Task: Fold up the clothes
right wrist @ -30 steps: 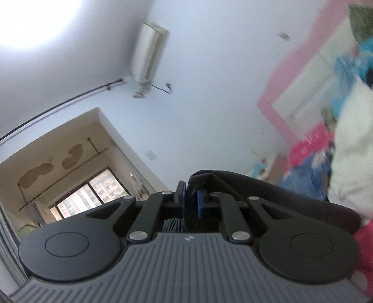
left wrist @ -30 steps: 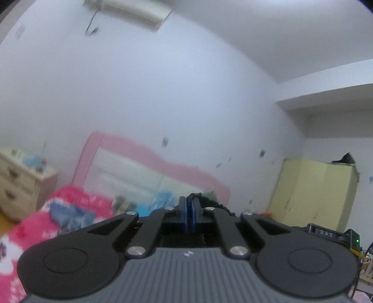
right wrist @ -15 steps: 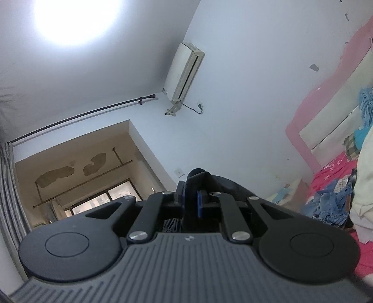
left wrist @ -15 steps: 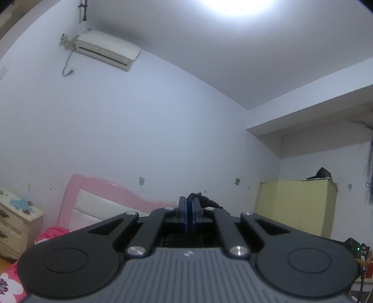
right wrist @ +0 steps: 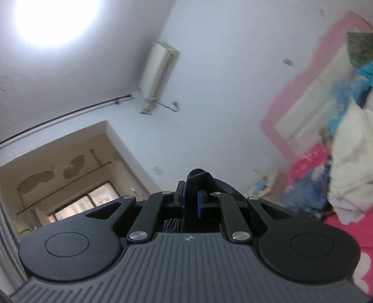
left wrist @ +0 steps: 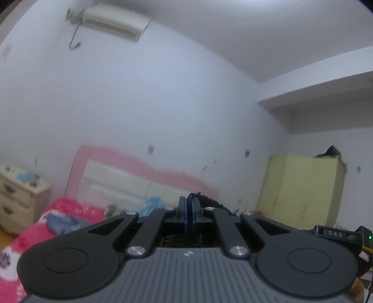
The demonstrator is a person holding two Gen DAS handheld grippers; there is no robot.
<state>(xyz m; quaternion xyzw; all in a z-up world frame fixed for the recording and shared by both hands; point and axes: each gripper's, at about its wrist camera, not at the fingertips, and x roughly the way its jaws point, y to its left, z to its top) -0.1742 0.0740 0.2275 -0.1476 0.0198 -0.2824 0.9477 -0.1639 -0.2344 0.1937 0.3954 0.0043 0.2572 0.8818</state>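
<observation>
Above the pink bed (left wrist: 70, 209), both tongs are raised and closed on a dark garment (right wrist: 202, 184). The left tongs (left wrist: 191, 205) pinch its edge between blue pads, pressed narrow, the cloth trailing off to the right. The right tongs (right wrist: 191, 193) clamp a thicker fold that bulges up between the fingers. Loose clothes (right wrist: 349, 163) lie heaped on the bed near the pink headboard (left wrist: 139, 167). An air conditioner (left wrist: 112, 21) hangs high on the wall, and a yellow wardrobe (left wrist: 303, 191) stands off to the side.
</observation>
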